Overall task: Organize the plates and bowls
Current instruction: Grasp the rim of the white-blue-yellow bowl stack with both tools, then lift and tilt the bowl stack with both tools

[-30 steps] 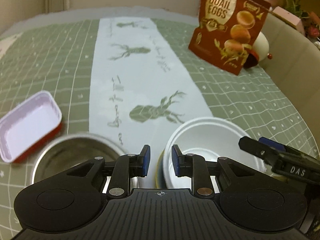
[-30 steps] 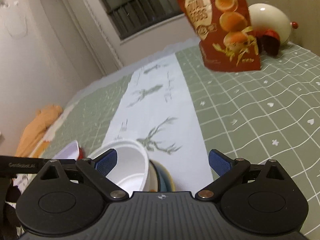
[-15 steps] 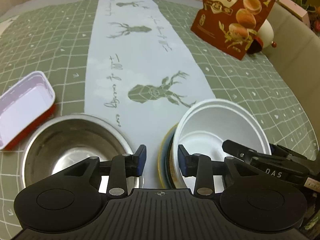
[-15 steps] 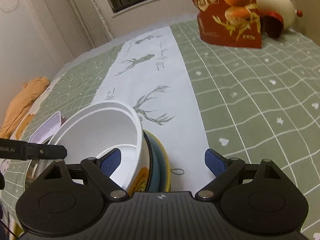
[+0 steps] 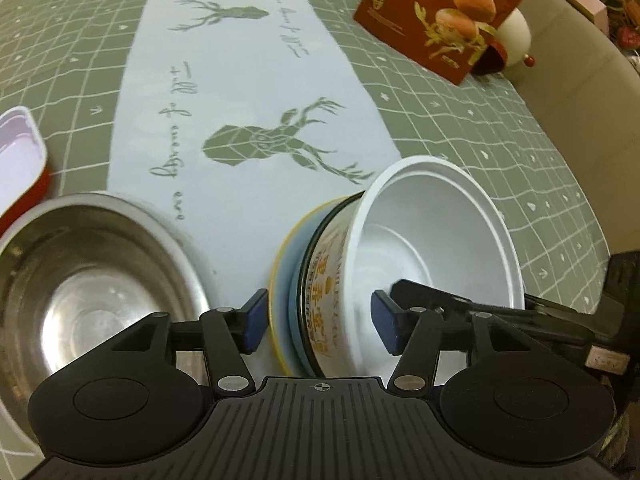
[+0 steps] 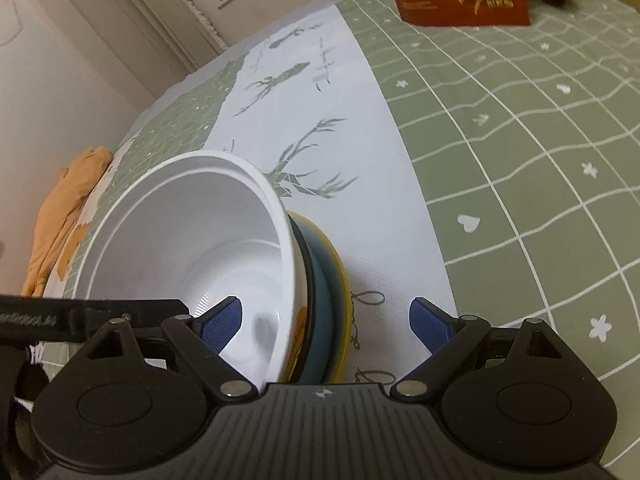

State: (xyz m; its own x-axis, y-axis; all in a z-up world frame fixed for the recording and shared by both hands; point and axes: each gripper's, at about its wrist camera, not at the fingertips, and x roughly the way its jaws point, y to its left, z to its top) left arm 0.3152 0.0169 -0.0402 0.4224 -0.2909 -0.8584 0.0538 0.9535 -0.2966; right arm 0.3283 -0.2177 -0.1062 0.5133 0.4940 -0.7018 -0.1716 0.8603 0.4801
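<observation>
Bowl stack's white bowl (image 5: 432, 240) sits tilted just right of the steel bowl (image 5: 80, 280), near rim straddled by both the left hand-held gripper (image 5: 320, 322), jaws just widened, and right one (image 6: 326, 324), both wide open, gripping nothing.

Round steel bowl (image 5: 92, 280): bare metal, brushed look, dull sheen with soft reflections. Tall white bowl with orange print (image 5: 436, 248): smooth, satin plastic or coated paper, can't tell which. Under it a blue plate with yellow rim (image 6: 326, 280): smooth glazed finish. Green grid tablecloth with pale deer runner (image 5: 248, 92): matt woven cloth, fine texture. Red snack pouch (image 5: 444, 12): glossy printed foil or plastic. Gripper bodies: matt black ribbed plastic; blue finger pads (image 6: 222, 322): textured rubbery look.
</observation>
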